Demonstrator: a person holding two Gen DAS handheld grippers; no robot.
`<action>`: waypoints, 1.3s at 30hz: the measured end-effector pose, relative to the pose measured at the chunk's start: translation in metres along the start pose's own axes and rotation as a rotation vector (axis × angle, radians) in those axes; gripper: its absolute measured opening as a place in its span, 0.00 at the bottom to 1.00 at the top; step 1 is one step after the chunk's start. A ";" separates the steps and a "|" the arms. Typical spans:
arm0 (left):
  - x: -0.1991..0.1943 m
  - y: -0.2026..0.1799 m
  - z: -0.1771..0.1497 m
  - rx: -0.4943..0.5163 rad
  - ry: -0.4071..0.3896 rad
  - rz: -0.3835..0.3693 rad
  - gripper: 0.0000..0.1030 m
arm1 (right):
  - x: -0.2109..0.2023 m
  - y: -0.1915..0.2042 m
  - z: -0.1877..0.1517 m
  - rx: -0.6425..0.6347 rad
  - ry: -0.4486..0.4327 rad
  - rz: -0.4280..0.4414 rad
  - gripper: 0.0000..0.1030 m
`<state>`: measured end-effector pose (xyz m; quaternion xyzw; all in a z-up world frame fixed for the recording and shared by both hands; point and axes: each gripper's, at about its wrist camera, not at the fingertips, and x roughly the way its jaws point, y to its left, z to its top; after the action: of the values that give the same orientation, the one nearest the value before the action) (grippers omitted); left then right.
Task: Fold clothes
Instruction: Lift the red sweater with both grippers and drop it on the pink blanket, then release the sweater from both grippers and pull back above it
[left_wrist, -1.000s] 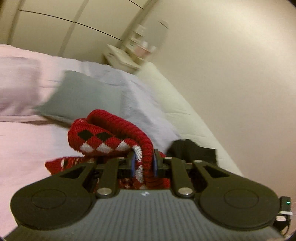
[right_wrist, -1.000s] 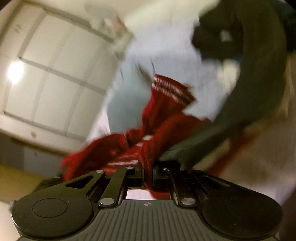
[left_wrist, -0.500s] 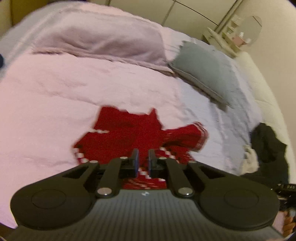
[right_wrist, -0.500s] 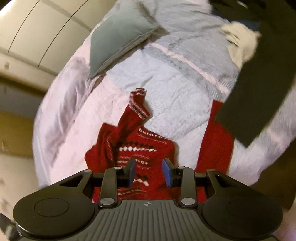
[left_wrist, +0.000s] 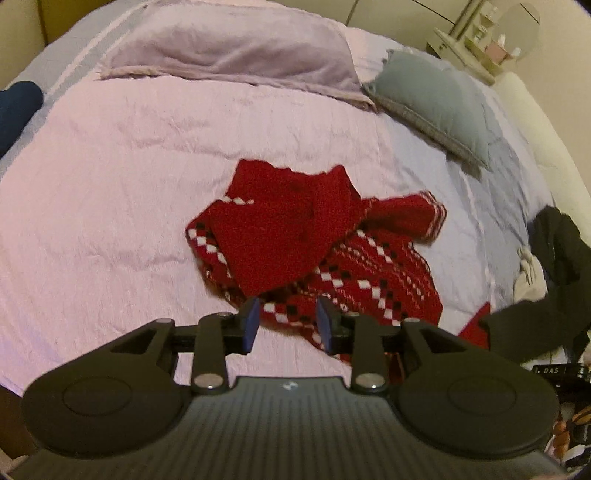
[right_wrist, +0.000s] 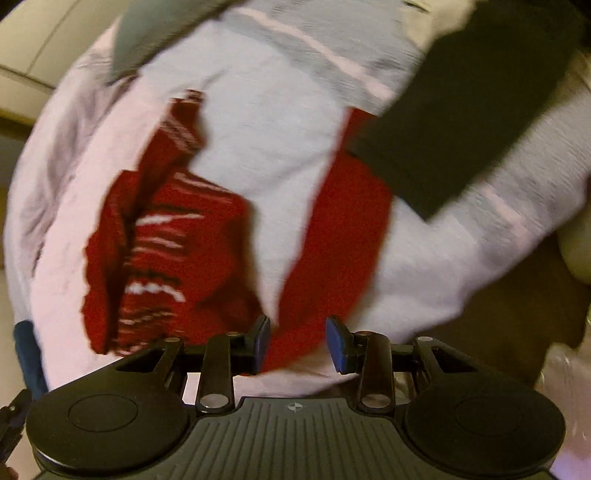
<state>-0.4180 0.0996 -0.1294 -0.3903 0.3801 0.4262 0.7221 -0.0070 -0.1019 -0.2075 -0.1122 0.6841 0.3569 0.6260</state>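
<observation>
A red knitted sweater (left_wrist: 295, 236) with a white and black diamond pattern lies crumpled on the pink bedcover (left_wrist: 110, 206). My left gripper (left_wrist: 284, 325) points down at its patterned hem. Its jaws are opening; the hem shows in the gap, but the blue pads (left_wrist: 252, 321) do not press on it. The right wrist view is blurred. There the sweater (right_wrist: 162, 251) lies to the left. My right gripper (right_wrist: 297, 339) hangs over a plain red cloth (right_wrist: 332, 240), its jaws opening with nothing pinched.
A black garment (right_wrist: 461, 110) lies across the plain red cloth, with a white cloth (left_wrist: 530, 277) beside it at the bed's right side. A lilac pillow (left_wrist: 236, 44) and a grey pillow (left_wrist: 432, 96) lie at the head. A small shelf (left_wrist: 476, 37) stands behind.
Both grippers have let go of the red sweater, which now lies crumpled on the bed. Both have tipped downward toward the bedcover, and their jaws have spread apart.
</observation>
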 end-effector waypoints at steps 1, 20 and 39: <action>0.001 0.002 0.003 0.008 0.001 -0.011 0.27 | 0.000 -0.005 -0.002 0.010 -0.012 -0.012 0.36; 0.068 0.088 0.062 0.315 0.163 -0.126 0.30 | 0.103 -0.007 -0.117 0.639 -0.183 -0.114 0.07; 0.189 -0.033 0.056 0.511 0.205 -0.215 0.49 | 0.003 -0.014 -0.094 0.751 -0.352 -0.152 0.42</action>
<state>-0.3101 0.1986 -0.2651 -0.2748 0.5025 0.1962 0.7959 -0.0723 -0.1704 -0.2184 0.1363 0.6393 0.0494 0.7551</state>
